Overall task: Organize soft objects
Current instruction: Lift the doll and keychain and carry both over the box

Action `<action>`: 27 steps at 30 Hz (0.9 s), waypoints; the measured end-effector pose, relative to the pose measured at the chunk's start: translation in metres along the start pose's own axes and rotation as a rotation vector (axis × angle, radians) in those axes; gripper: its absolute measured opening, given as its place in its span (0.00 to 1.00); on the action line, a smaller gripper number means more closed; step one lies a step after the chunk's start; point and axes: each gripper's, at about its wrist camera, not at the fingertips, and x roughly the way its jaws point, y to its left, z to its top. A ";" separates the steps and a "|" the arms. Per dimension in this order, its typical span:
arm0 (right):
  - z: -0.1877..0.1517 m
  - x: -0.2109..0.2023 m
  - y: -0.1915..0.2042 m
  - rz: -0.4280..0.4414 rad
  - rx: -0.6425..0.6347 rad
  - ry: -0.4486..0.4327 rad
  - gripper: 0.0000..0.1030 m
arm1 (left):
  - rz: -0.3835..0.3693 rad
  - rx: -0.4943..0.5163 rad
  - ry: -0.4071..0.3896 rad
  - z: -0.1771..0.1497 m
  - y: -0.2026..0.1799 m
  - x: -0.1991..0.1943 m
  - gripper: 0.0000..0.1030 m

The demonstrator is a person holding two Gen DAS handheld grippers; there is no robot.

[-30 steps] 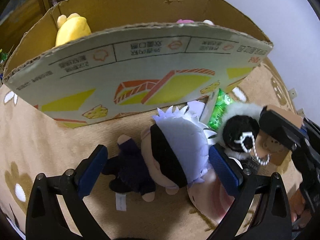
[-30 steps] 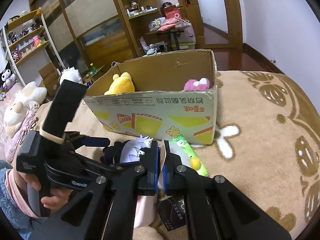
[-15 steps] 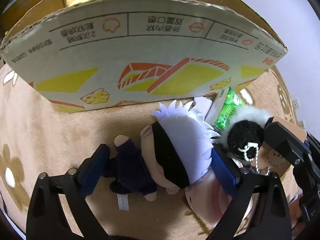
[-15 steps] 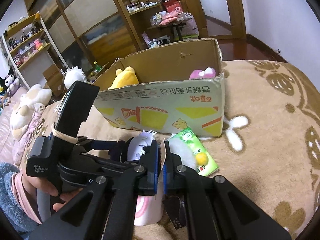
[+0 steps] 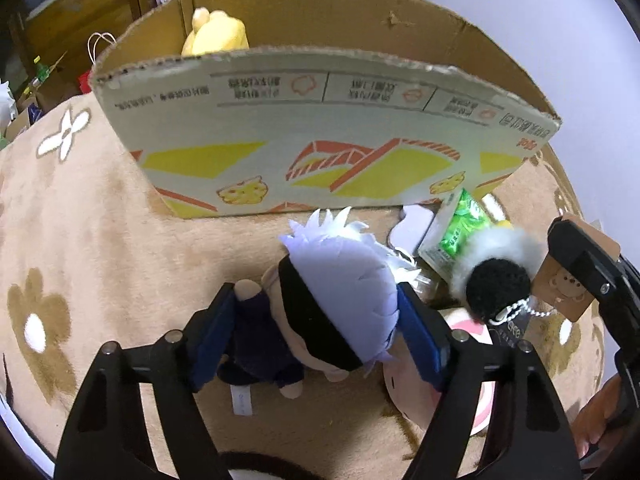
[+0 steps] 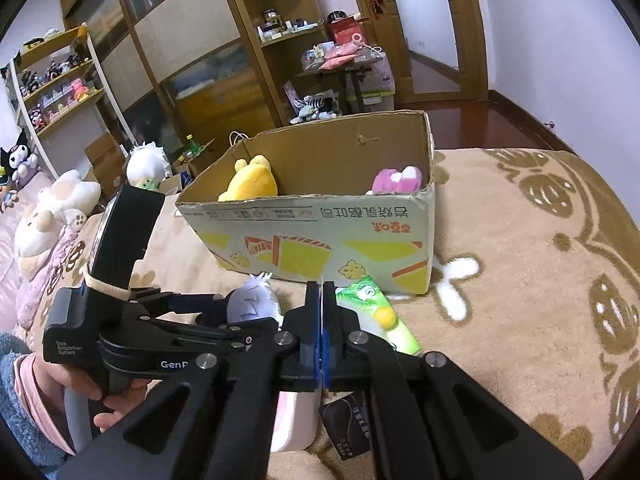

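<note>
A plush doll (image 5: 340, 300) with pale lilac hair, a black blindfold and a dark body lies on the tan blanket in front of the cardboard box (image 5: 320, 120). My left gripper (image 5: 316, 320) straddles it, its jaws closing, and both blue pads touch the doll's sides. A fluffy black-and-white pompom charm (image 5: 496, 276) lies to the right, joined by a bead chain to a brown card tag (image 5: 560, 296). My right gripper (image 6: 321, 292) is shut on that thin tag. A yellow plush (image 6: 250, 180) and a pink plush (image 6: 398, 180) sit inside the box.
A green snack packet (image 6: 376, 316) leans at the box's front corner. A pink-and-white plush (image 5: 408, 384) lies under the doll's head. The flower-patterned blanket (image 6: 520, 300) spreads to the right. Plush toys (image 6: 52, 208) and shelves (image 6: 60, 92) stand at the left. A hand (image 6: 100, 396) holds the left gripper.
The left jaws have narrowed from wide apart until their pads meet the doll's sides. The left view has drawn back slightly from the box. The right gripper stays shut in place.
</note>
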 end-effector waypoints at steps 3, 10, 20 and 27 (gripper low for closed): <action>0.000 -0.001 0.001 0.006 -0.003 -0.004 0.01 | 0.008 -0.003 -0.006 -0.001 0.004 -0.004 0.74; 0.005 -0.014 0.003 0.010 -0.009 -0.054 0.01 | 0.048 -0.034 -0.117 -0.007 0.007 -0.029 0.74; 0.018 -0.047 0.014 0.037 -0.032 -0.156 0.01 | 0.087 -0.036 -0.383 -0.018 0.011 -0.102 0.74; 0.034 -0.077 0.026 0.048 -0.073 -0.243 0.01 | 0.137 -0.012 -0.519 -0.016 0.014 -0.142 0.74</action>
